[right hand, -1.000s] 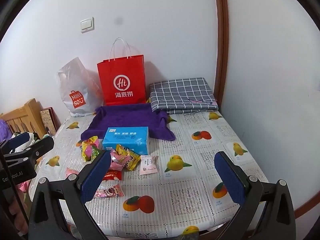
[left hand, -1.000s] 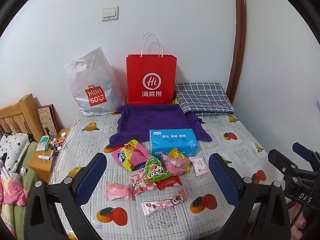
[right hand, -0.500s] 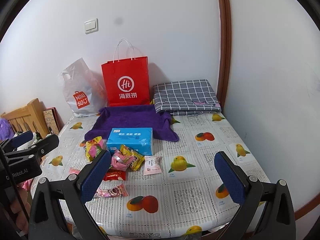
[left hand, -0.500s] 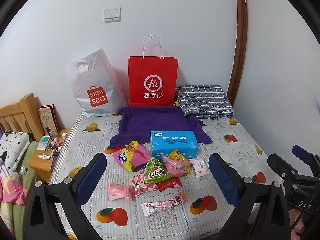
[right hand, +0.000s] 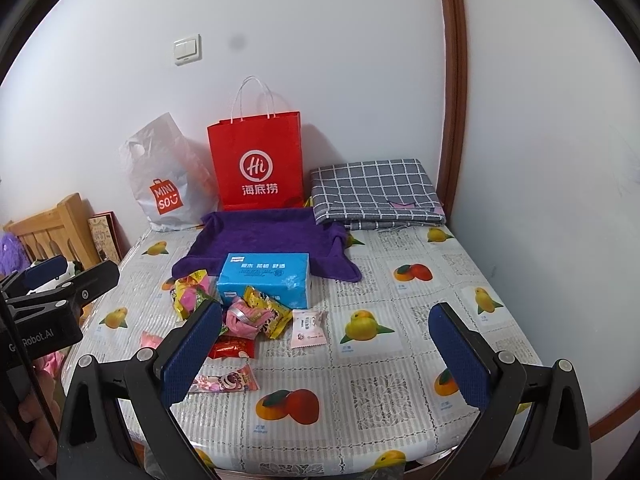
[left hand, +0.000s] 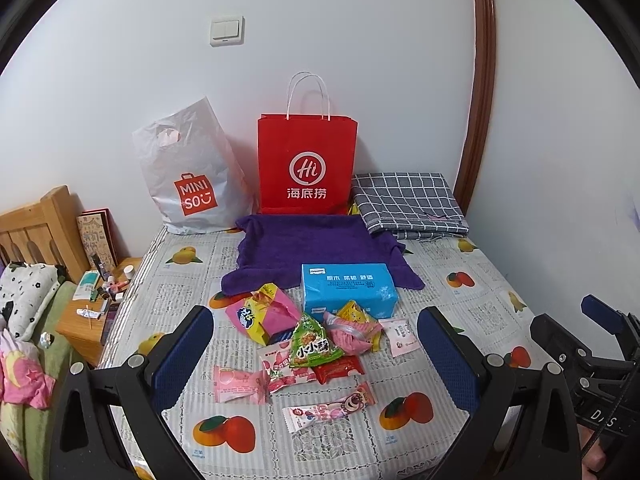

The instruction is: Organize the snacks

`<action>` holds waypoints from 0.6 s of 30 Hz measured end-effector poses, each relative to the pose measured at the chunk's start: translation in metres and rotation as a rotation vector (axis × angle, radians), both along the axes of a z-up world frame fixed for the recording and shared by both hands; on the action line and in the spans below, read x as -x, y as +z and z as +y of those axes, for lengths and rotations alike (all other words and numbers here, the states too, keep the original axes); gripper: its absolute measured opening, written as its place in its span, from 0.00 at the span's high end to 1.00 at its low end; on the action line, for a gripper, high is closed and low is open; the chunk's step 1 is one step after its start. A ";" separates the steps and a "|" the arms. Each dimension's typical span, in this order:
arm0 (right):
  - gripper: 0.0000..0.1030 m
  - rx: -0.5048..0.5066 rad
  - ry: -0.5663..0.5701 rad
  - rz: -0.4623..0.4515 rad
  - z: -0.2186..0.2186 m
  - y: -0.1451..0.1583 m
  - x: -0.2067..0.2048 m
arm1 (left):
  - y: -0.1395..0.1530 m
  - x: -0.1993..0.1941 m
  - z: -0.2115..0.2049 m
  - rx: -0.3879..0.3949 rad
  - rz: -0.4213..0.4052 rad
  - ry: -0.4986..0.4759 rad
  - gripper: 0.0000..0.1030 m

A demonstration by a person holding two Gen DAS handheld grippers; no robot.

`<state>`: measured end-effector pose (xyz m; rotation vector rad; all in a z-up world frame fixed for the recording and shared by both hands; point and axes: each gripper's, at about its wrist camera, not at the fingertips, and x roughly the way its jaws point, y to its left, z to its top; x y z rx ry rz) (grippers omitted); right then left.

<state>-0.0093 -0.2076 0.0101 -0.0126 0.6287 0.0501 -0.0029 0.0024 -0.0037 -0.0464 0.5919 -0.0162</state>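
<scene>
Both tongs spread wide above a worktop strewn with snack packets.

The left tongs [left hand: 314, 360] and right tongs [right hand: 326, 358] hang apart over the fruit-patterned plastic-covered worktop [right hand: 400, 360], gripping nothing. A loose heap of colourful snack packets [left hand: 312, 340] lies just in front of a blue rectangular tissue pack [left hand: 348, 290], which rests on the front edge of a purple towel-lined tray [left hand: 312, 240]. Behind stand a red paper carrier bag [left hand: 307, 168], a white plastic shopping bag [left hand: 188, 176] and a folded grey checked cloth [left hand: 408, 204].
</scene>
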 end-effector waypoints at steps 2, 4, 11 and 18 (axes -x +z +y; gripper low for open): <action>0.01 -0.002 0.002 -0.002 0.000 0.000 0.000 | 0.000 0.000 0.001 0.002 0.000 0.000 0.01; 0.01 -0.002 0.004 -0.003 0.000 0.000 0.001 | 0.001 0.000 0.001 0.003 -0.001 -0.003 0.01; 0.01 -0.004 0.007 -0.009 0.000 0.001 0.003 | 0.002 0.000 0.002 0.006 -0.005 -0.002 0.01; 0.01 -0.006 0.012 -0.016 0.002 0.003 0.004 | 0.002 0.000 0.000 0.010 -0.014 -0.009 0.01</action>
